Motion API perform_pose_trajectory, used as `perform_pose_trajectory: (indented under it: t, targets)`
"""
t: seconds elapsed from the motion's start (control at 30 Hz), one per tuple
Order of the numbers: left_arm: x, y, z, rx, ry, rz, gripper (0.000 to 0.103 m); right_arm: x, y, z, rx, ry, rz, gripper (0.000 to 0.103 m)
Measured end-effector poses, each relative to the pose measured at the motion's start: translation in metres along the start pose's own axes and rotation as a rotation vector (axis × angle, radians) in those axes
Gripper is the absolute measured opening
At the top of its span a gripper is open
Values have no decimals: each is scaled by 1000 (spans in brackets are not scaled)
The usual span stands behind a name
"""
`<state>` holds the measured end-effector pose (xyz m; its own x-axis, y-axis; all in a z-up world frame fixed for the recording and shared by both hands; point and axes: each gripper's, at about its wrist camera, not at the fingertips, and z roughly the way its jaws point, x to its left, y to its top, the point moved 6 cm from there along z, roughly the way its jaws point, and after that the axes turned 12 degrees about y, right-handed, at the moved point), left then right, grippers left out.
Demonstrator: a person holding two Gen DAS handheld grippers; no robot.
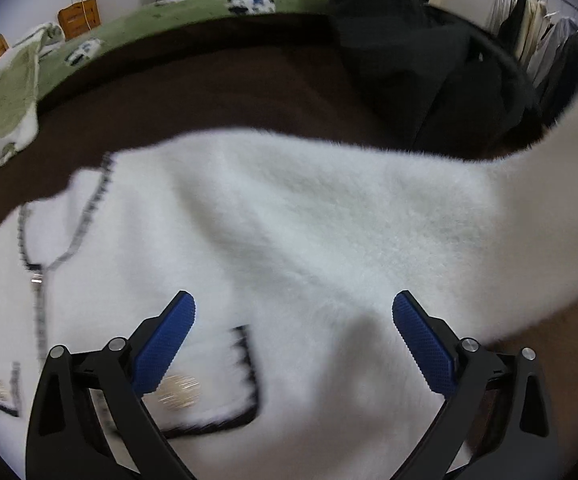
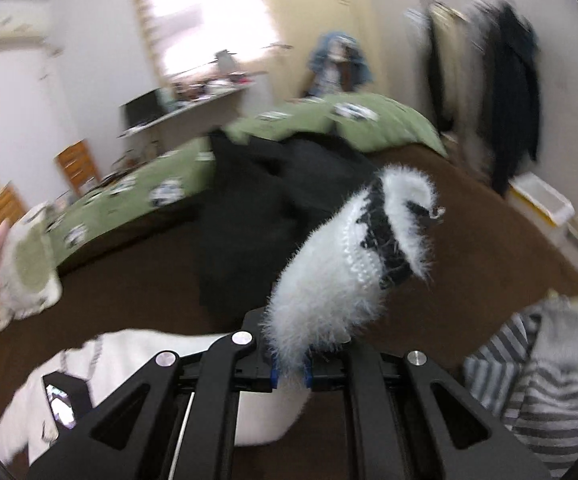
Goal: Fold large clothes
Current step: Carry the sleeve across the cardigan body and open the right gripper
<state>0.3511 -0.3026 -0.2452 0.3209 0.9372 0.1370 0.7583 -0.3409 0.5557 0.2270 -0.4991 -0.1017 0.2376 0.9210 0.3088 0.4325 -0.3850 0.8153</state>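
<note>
White fluffy cardigan (image 1: 289,232) spread across a brown bed cover (image 1: 217,92), black-trimmed pocket near the camera | left gripper (image 1: 293,340) above it, jaws wide apart, holding nothing | right gripper (image 2: 289,372) jaws pinched on the cardigan's sleeve cuff (image 2: 353,248), lifted clear of the bed | black garment (image 2: 257,208) heaped behind.

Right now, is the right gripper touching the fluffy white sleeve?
Touching. The right wrist view shows the right gripper shut on the fluffy white sleeve cuff, fuzz squeezed between its blue pads.
</note>
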Motion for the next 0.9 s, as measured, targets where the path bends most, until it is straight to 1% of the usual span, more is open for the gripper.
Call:
perform_pose_trajectory:
  t: [0.1, 0.13, 0.2, 0.23, 0.33, 0.37, 0.4, 0.43, 0.5, 0.57, 0.6, 0.7, 0.77, 0.8, 0.83, 0.9]
  targets:
    - [41, -3, -33, -30, 20, -16, 97, 63, 11, -4, 0, 62, -85, 9]
    - [61, -8, -44, -30, 26, -41, 97, 95, 13, -5, -1, 89, -123, 9]
    - [97, -19, -62, -29, 29, -98, 97, 132, 10, -5, 1, 116, -157, 9]
    - [118, -27, -72, -32, 40, -126, 97, 157, 6, -2, 10, 146, -165, 9]
    - [172, -54, -89, -35, 107, -161, 97, 223, -10, 13, 40, 196, -208, 9]
    - [192, -64, -95, -36, 139, -172, 97, 243, -19, 19, 55, 215, -217, 9]
    - [204, -72, -99, -35, 161, -181, 97, 258, -25, 24, 67, 228, -222, 9]
    - [224, -83, -104, -33, 191, -193, 97, 279, -39, 34, 89, 242, -232, 9]
    - [262, -107, -113, -26, 250, -214, 97, 309, -63, 51, 126, 248, -257, 9]
    - [285, -123, -119, -11, 275, -233, 97, 332, -100, 72, 189, 258, -276, 9]
    - [296, -131, -122, -2, 289, -240, 97, 342, -118, 80, 220, 259, -285, 9]
    - [331, -160, -128, 22, 334, -266, 97, 369, -191, 113, 353, 266, -304, 9]
    - [341, -177, -130, 40, 351, -278, 97, 377, -232, 126, 429, 263, -317, 9]
    - [346, -184, -129, 48, 357, -284, 97, 380, -259, 136, 483, 254, -330, 10]
    - [351, -193, -128, 61, 363, -295, 97, 382, -273, 143, 509, 250, -331, 10]
    - [357, -206, -126, 79, 361, -310, 97, 380, -304, 153, 558, 226, -335, 15]
